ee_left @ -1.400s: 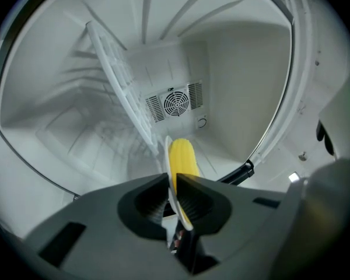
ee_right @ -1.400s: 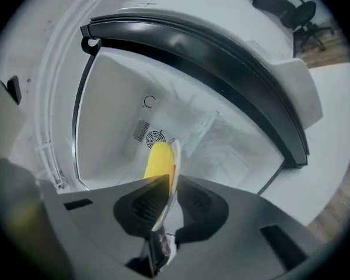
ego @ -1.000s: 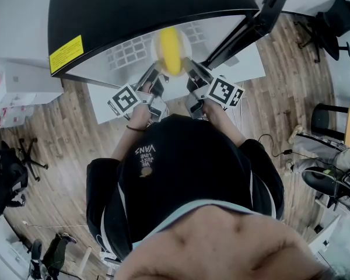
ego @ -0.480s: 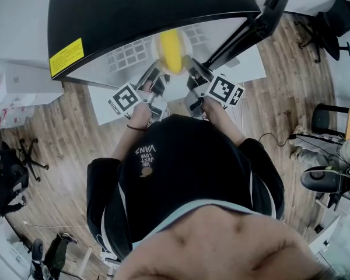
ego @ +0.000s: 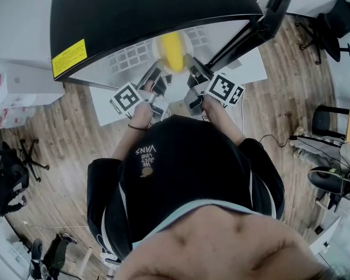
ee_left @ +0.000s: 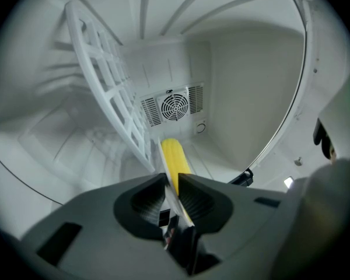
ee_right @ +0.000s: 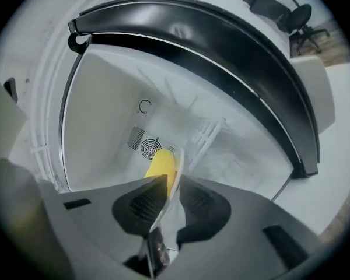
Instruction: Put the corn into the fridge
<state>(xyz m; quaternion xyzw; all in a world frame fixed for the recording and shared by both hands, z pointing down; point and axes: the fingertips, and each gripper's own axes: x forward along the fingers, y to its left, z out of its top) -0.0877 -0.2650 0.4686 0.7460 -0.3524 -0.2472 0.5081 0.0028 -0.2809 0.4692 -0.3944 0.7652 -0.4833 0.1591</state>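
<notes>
The fridge (ego: 151, 16) runs off the head view's top edge; its black top covers the far end of the corn (ego: 171, 50); the print on the yellow label (ego: 68, 57), upper left, is too small to read; the corn's near end is hidden behind the left gripper (ee_left: 172, 178), lower centre.

Head view: high over the person (ego: 186, 174), facing steeply down. It sees the fridge (ego: 146, 22) from above and stands farthest off of the three.

Left gripper view: sits just behind the left gripper (ee_left: 172, 178), looks level into the fridge toward the fan grille (ee_left: 175, 105), very near.

Right gripper view: sits behind the right gripper (ee_right: 172, 179), aimed into the same cavity from the right, same grille at the back.

All three share the corn (ego: 171, 51) on its plate (ee_left: 161, 156).
</notes>
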